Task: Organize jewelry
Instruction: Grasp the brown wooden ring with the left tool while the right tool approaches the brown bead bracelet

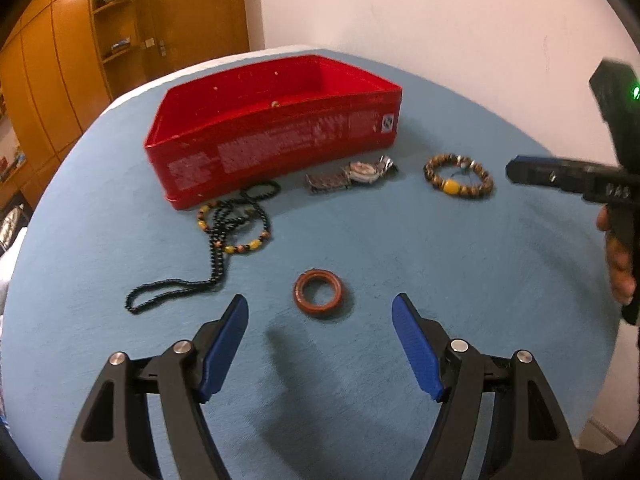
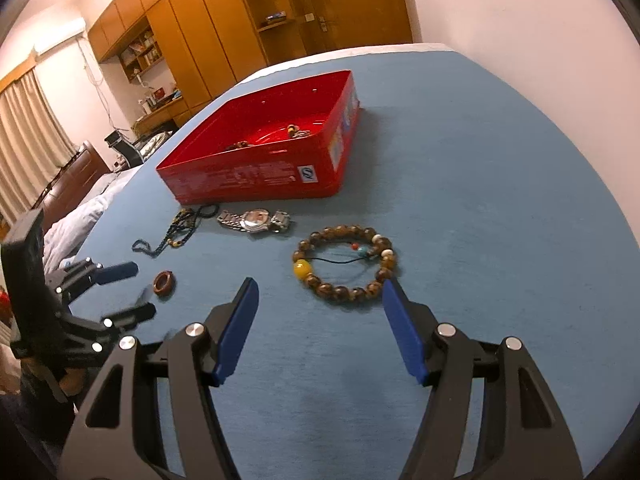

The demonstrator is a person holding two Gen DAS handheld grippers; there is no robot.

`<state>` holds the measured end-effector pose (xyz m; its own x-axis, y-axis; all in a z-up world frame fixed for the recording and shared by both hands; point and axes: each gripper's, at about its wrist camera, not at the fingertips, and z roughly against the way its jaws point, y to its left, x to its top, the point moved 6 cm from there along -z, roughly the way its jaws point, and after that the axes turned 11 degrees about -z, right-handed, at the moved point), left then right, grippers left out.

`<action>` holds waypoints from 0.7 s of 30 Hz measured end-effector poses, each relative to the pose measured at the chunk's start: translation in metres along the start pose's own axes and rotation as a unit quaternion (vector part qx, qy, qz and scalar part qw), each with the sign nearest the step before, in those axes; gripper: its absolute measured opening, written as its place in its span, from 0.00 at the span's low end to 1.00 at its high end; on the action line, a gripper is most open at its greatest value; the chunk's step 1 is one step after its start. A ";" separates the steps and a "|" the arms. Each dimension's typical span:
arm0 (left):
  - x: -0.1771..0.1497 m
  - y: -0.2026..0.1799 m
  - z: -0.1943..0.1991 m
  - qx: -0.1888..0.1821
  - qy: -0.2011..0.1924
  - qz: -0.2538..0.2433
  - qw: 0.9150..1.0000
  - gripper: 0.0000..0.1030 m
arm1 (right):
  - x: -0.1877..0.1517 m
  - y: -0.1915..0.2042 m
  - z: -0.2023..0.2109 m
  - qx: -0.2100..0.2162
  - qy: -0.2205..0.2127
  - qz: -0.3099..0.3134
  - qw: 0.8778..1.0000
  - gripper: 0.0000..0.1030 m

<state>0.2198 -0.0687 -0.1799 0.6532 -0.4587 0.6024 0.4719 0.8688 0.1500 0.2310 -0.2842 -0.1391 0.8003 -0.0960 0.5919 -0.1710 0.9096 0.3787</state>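
A red box (image 1: 280, 140) (image 2: 256, 176) sits on the blue table with a few beaded pieces inside. In front of it lie a black bead necklace (image 1: 216, 252), a yellow-and-brown bead bracelet (image 1: 236, 240), a metal watch (image 1: 352, 174) (image 2: 256, 220), a brown bead bracelet (image 1: 458, 178) (image 2: 346, 266) and a reddish-brown ring (image 1: 319, 292) (image 2: 164, 284). My left gripper (image 1: 320, 306) is open, just short of the ring. My right gripper (image 2: 318, 288) is open, its right finger beside the brown bracelet's near edge.
The blue table (image 1: 400, 360) (image 2: 480, 200) ends at a white wall on the right. Wooden cupboards (image 2: 200, 40) and a bed (image 2: 80, 216) lie beyond its left edge. Each gripper shows in the other's view (image 1: 560, 176) (image 2: 120, 292).
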 end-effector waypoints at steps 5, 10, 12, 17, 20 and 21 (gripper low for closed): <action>0.000 0.001 -0.015 0.012 0.021 0.010 1.000 0.73 | 0.002 -0.004 -0.005 -0.001 0.003 -0.002 1.000 0.62; 0.000 0.001 -0.018 0.024 0.024 0.016 0.999 0.75 | 0.005 -0.012 -0.014 -0.011 0.005 -0.003 1.000 0.62; 0.000 0.003 -0.019 0.021 0.024 0.024 0.999 0.73 | 0.007 -0.015 -0.018 -0.017 0.008 -0.003 1.000 0.62; 0.001 0.004 -0.020 0.016 0.018 0.028 0.999 0.62 | 0.010 -0.020 -0.027 -0.022 0.014 -0.005 1.000 0.62; 0.002 0.004 -0.019 0.014 0.014 0.028 0.999 0.47 | 0.011 -0.020 -0.029 -0.022 0.014 -0.004 1.000 0.61; 0.002 0.004 -0.019 0.013 0.012 0.028 0.999 0.44 | 0.012 -0.020 -0.030 -0.021 0.014 -0.004 1.000 0.61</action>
<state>0.2338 -0.0698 -0.1929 0.6931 -0.4127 0.5910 0.4185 0.8979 0.1363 0.2610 -0.2911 -0.1607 0.8173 -0.0929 0.5686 -0.1400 0.9253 0.3524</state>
